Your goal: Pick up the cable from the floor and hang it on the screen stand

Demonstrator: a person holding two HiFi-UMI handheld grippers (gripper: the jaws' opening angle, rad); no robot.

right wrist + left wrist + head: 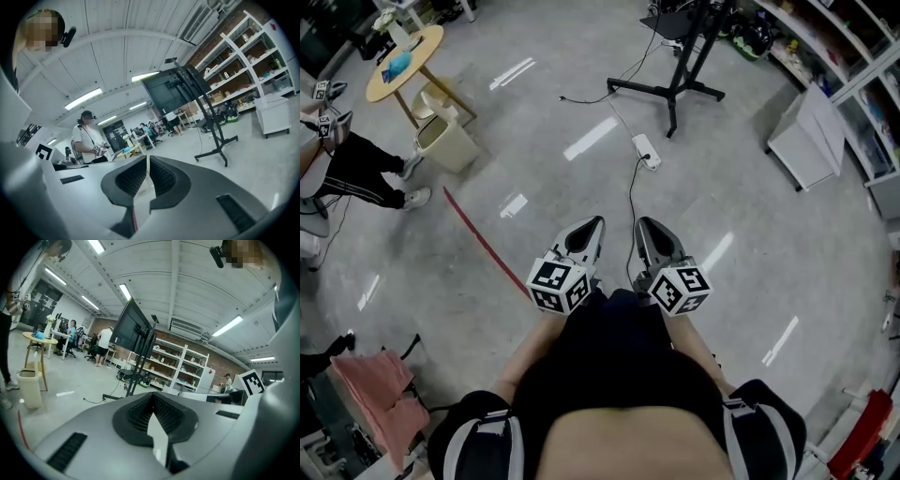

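Cable (pixel 630 202): thin, black, on the floor (pixel 750 216), running from the white power strip (pixel 647 151) toward me. Its near end lies between my two tongs and is untouched. Step: approach, nothing picked yet. Left tongs (pixel 596 225) closed and empty; right tongs (pixel 643 227) closed and empty, side by side. Next, I judge: open one pair, dip to the floor, pinch the cable, then carry it to the screen stand (pixel 675 86), far and slightly right. The power strip sits on that route, and the cable may be plugged in and drag it. Bin (pixel 445 141) and round counter (pixel 403 61) are far left, red floor line (pixel 483 239) left, white cabinet (pixel 811 136) far right. None block.
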